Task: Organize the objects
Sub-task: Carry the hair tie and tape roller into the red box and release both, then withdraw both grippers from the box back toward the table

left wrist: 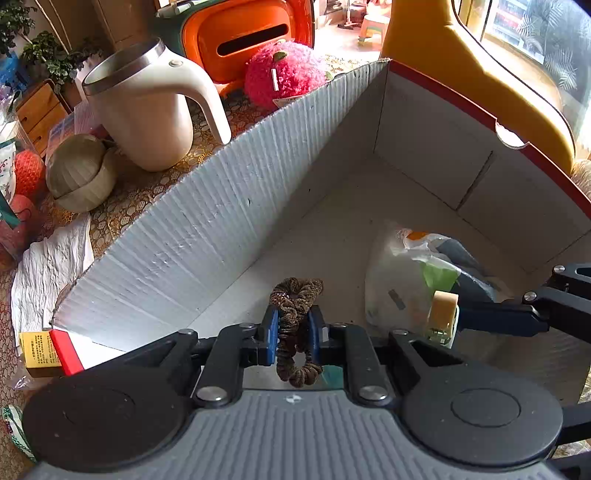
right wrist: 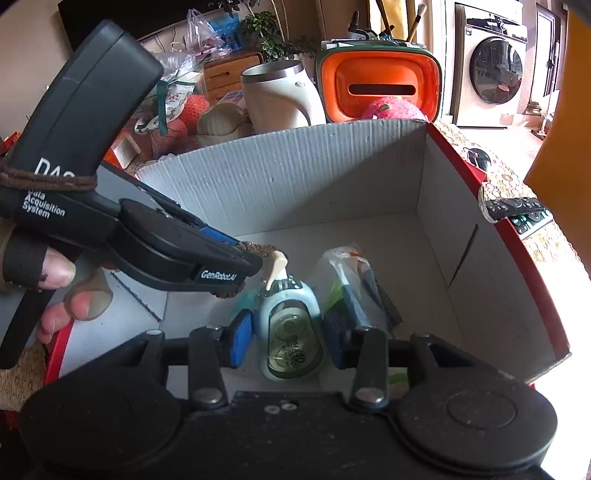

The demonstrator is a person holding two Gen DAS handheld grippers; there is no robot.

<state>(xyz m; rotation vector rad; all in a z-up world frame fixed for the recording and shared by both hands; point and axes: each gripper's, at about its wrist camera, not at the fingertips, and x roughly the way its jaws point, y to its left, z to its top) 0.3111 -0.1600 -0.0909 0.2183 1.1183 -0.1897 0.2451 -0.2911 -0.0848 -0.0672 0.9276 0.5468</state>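
An open cardboard box, white inside with red outer edges, fills both views. My left gripper hangs over the box floor, shut on a brown hair tie that loops out above and below the blue pads. In the right wrist view the left gripper comes in from the left, held by a hand. My right gripper is shut on a pale blue correction tape dispenser, also over the box. A clear plastic bag with small items lies on the box floor just right of it.
Behind the box stand a white jug with a steel rim, an orange bin and a pink plush ball. A remote control lies beside the box's right wall. A yellow chair rises behind the far corner.
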